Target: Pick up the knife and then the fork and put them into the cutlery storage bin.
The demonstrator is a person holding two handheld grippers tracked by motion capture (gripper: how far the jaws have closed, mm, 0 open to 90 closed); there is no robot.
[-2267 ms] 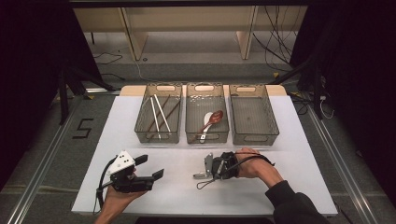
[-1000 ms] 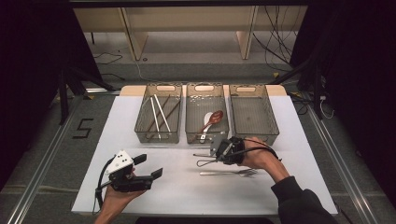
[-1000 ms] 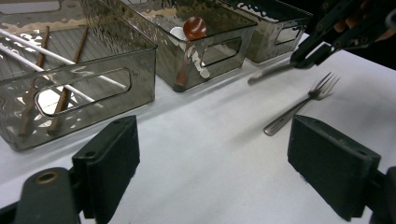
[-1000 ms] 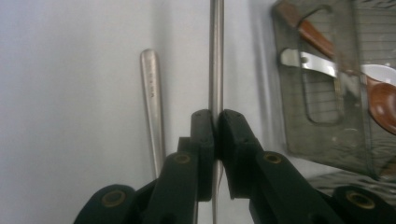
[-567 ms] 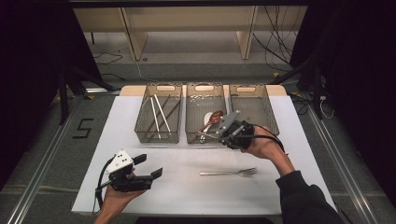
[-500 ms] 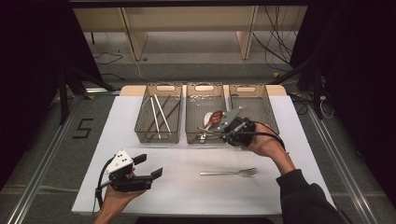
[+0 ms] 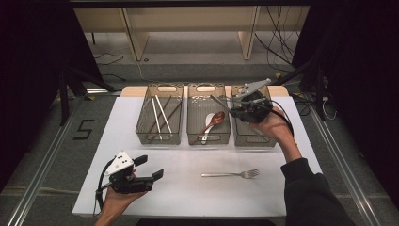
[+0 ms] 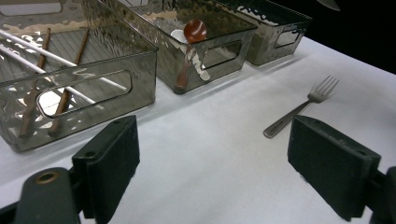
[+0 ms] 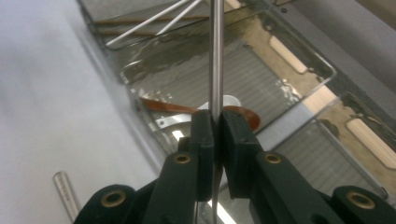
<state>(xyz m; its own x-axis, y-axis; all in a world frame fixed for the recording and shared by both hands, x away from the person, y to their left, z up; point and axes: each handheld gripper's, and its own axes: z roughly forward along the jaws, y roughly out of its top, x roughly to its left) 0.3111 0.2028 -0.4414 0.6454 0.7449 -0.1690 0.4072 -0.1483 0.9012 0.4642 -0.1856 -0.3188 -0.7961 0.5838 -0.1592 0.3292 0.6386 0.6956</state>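
From above, the right gripper (image 7: 234, 109) was up over the right bin (image 7: 252, 123), with the person's wrist bent back and the arm reaching in from the right. A thin metal rod (image 7: 220, 103) poked out of it toward the middle bin (image 7: 208, 120), where a brown spoon (image 7: 215, 118) lay. A fork (image 7: 231, 174) lay flat on the white bench (image 7: 188, 188). The left gripper (image 7: 149, 168) rested low near the front edge, held in a hand.

The left gripper view showed its two black jaws far apart with nothing in them. It showed the fork's (image 8: 299, 107) prongs up close and chopsticks (image 8: 60, 60) in the nearest bin.

The right gripper view showed what the top view could not: the jaws were squeezed tight on the metal rod (image 9: 215, 56). It was thin, straight and shiny, and ran up over the middle bin (image 9: 299, 60).
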